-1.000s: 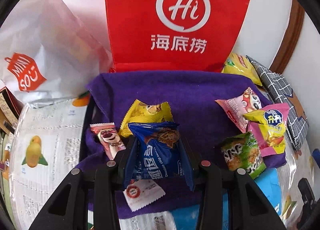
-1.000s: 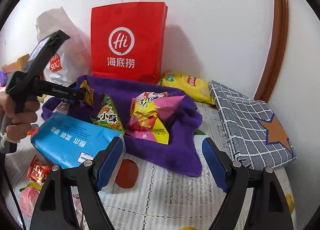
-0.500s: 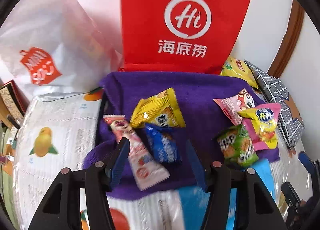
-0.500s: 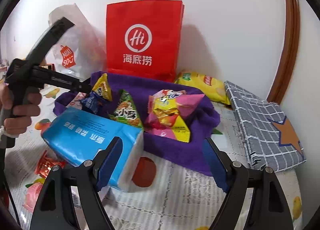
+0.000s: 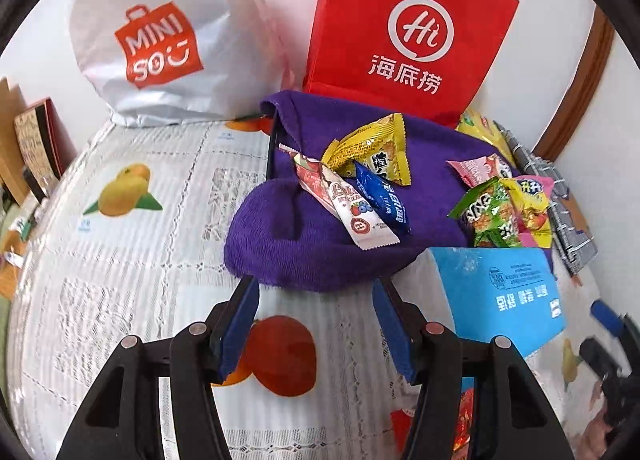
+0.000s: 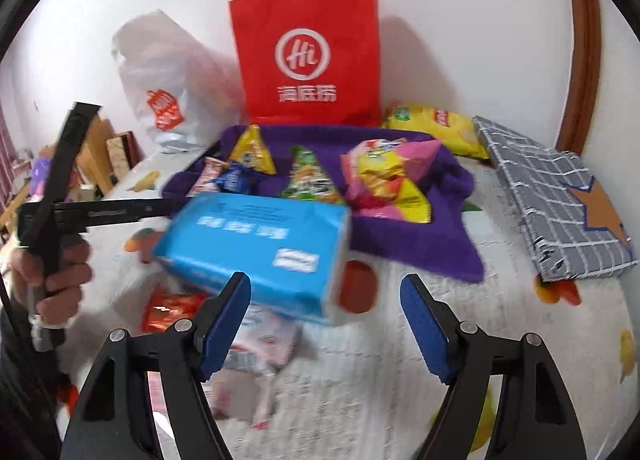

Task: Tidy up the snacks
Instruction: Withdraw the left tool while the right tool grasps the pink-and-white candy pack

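Note:
A purple towel [image 5: 296, 244] lies on the table and holds several snack packets: a blue chip cookie packet [image 5: 382, 196], a yellow packet [image 5: 372, 150], a white and red strawberry bar [image 5: 352, 212], a green packet [image 5: 486, 216] and a pink and yellow bag [image 5: 528, 196]. My left gripper [image 5: 314, 324] is open and empty, just in front of the towel's near edge. My right gripper [image 6: 326, 326] is open and empty, over the table in front of a blue tissue pack [image 6: 256, 244]. The towel [image 6: 448, 236] and its packets also show in the right wrist view.
A red paper bag [image 5: 408, 40] and a white Miniso bag [image 5: 160, 40] stand at the wall. A yellow chip bag [image 6: 436, 128] and a grey checked pouch [image 6: 556, 196] lie at the right. Loose red and pink packets [image 6: 168, 310] lie by the tissue pack.
My left gripper opened and let go of the blue cookie packet onto the towel, then drew back toward me. My right gripper shifted back slightly.

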